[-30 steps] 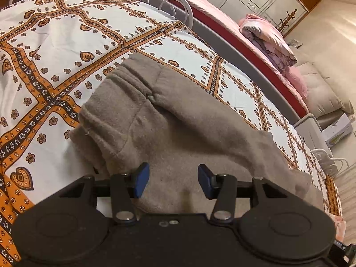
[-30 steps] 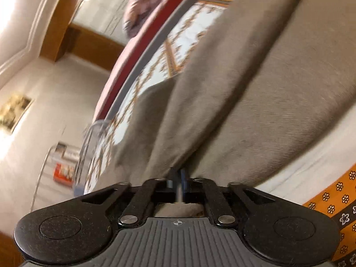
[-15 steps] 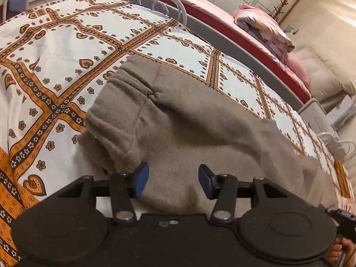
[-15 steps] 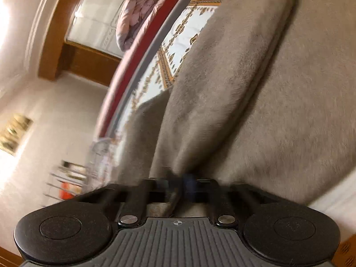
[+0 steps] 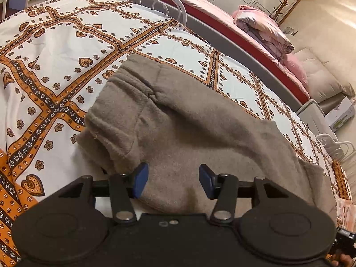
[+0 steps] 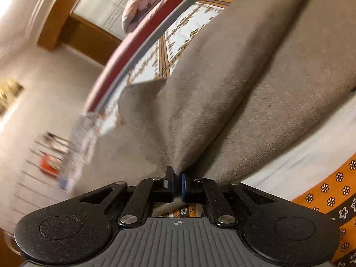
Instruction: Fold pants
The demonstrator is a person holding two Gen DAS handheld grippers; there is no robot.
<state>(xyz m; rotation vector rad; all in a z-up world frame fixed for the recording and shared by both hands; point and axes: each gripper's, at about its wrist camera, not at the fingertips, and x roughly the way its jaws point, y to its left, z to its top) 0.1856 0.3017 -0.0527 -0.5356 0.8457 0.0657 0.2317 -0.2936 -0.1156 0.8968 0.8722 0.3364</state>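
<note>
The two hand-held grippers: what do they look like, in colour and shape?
The left hand-held gripper has a matte black body with two round discs, black linkage arms on silver pivots, and blue pads. The right hand-held gripper has the same black build, plus a grey ribbed plate with a small crosshair mark. No cables show.

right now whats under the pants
The pants lie on the patterned bedspread, which shows all around them. Whatever is beneath the fabric itself is covered, so nothing else can be told.
</note>
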